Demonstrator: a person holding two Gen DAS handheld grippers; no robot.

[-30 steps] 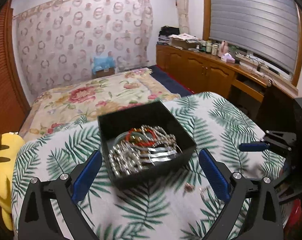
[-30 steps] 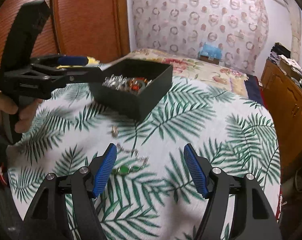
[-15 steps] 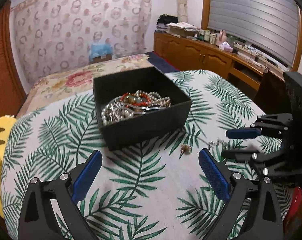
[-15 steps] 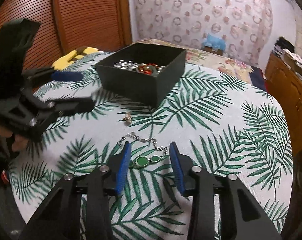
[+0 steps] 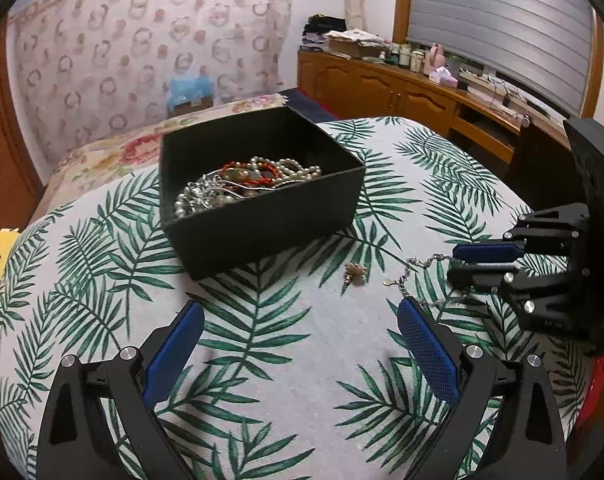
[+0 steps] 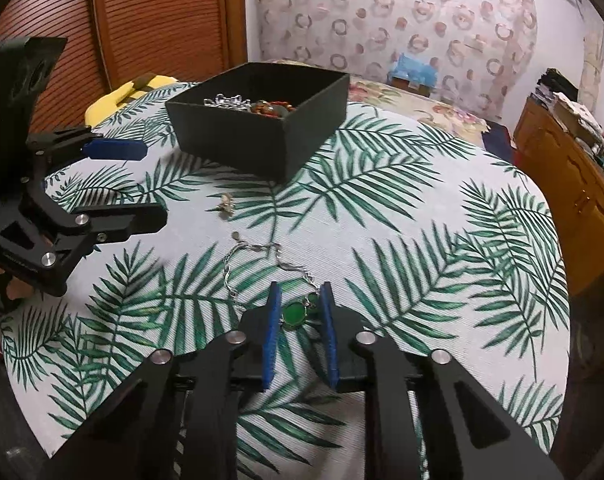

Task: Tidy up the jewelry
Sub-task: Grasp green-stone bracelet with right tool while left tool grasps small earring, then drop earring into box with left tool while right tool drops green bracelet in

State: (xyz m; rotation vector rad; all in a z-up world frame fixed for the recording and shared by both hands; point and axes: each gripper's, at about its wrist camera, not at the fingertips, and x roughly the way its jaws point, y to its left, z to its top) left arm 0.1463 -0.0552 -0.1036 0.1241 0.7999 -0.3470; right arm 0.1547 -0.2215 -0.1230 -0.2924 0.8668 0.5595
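The right tongs (image 6: 300, 312) are narrowed around the green stone of a silver necklace (image 6: 292, 314) that lies on the desk (image 6: 441, 216). The blue pads stand close on both sides of the stone, but I cannot tell if they already press it. The left tongs (image 5: 300, 340) are wide apart and hold nothing, low over the palm-leaf cloth in front of the black box (image 5: 270, 216), which is already filled with pearls and beads. A small earring (image 5: 355, 272) lies between box and chain.

The risk, I think, is that the smooth stone slips from the pads, or that the thin chain drags on the cloth and catches the earring when lifted. The part of the chain under the right tongs is hidden, and the clasp is too small to make out.
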